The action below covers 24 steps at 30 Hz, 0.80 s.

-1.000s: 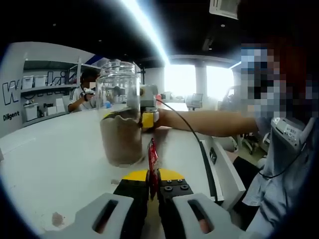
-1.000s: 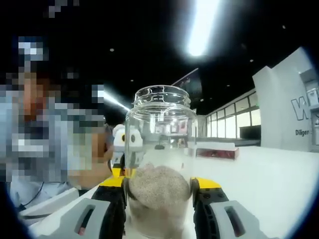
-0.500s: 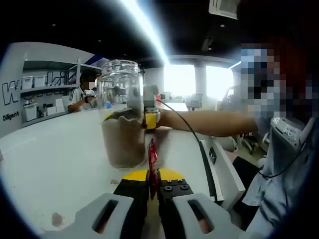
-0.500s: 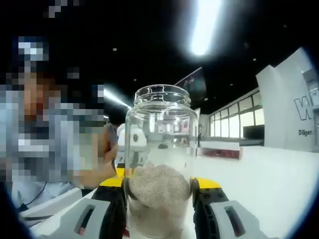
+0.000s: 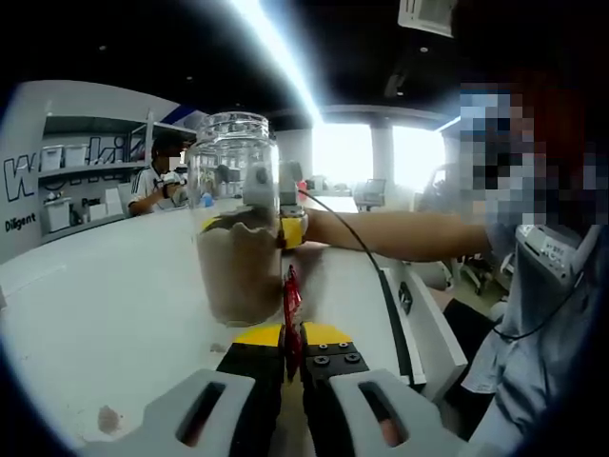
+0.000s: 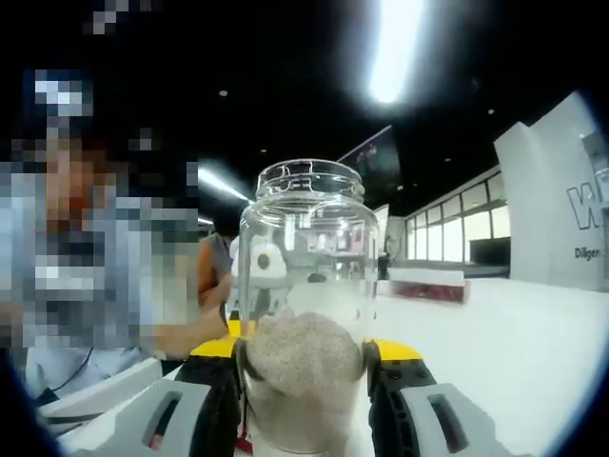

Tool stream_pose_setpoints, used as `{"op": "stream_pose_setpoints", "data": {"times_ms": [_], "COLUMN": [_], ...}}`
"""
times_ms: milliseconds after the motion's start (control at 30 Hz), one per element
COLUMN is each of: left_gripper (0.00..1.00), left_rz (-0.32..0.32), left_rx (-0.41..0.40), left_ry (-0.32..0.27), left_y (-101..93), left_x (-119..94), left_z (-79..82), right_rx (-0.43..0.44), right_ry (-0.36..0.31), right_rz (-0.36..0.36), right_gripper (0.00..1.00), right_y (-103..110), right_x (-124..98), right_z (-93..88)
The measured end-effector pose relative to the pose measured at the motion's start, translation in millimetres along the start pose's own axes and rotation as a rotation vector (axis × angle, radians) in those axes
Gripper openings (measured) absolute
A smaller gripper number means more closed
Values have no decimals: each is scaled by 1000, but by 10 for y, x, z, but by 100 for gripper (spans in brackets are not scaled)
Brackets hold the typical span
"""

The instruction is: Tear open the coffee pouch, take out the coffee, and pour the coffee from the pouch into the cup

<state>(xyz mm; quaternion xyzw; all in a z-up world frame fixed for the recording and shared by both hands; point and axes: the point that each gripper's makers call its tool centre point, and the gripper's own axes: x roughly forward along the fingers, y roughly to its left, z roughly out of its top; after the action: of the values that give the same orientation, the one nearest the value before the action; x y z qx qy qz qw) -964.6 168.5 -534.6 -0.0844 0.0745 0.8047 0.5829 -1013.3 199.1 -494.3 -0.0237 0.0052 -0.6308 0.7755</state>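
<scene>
- left claw [image 5: 293, 345] is pressed together on a thin red strip of pouch [image 5: 291, 297], which stands edge-on from between the jaws, just in front of the jar.
- in the left gripper view, the glass jar [image 5: 238, 217] sits on the white table [image 5: 105, 314], upright, lid off, brown powder [image 5: 238, 271] filling roughly its lower half.
- right claw [image 5: 285, 224] comes in from behind the jar, its yellow-tipped jaws hugging the glass on either side, a person's forearm [image 5: 400, 233] stretched out behind it.
- over to the right gripper view: right claw [image 6: 304, 367] clamped on the jar [image 6: 306, 286], one jaw at each side of the lower half, powder [image 6: 303, 367] heaped against the glass between them.
- open mouth of the jar points up, nothing over it; a red box [image 6: 426, 288] lies further back on the table [image 6: 514, 352].
- my read on progress: powder is already in the jar, so the pouring looks done or close to it; the red pouch is low beside the jar, not tipped over the mouth.
- what's left, i'd judge: put the spent pouch down and let go of the jar, unless more remains inside the pouch, which i cannot tell.
</scene>
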Motion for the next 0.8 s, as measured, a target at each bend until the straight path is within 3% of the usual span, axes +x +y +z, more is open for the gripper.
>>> {"op": "stream_pose_setpoints", "data": {"times_ms": [500,667,800], "left_gripper": [8,8,8], "left_rz": [-4,-10,-12], "left_rx": [8,9,11], "left_ry": [-12,-22,-27], "left_y": [-14,-21,-27], "left_x": [-14,-24,-27], "left_z": [22,41,52], "right_rx": [48,70,97], "right_ry": [44,88,63], "right_rz": [-18,-69,-107], "right_gripper": [53,51,49], "right_y": [29,56,63], "right_x": [-6,-128,-222], "right_z": [-91,-171,-127]}}
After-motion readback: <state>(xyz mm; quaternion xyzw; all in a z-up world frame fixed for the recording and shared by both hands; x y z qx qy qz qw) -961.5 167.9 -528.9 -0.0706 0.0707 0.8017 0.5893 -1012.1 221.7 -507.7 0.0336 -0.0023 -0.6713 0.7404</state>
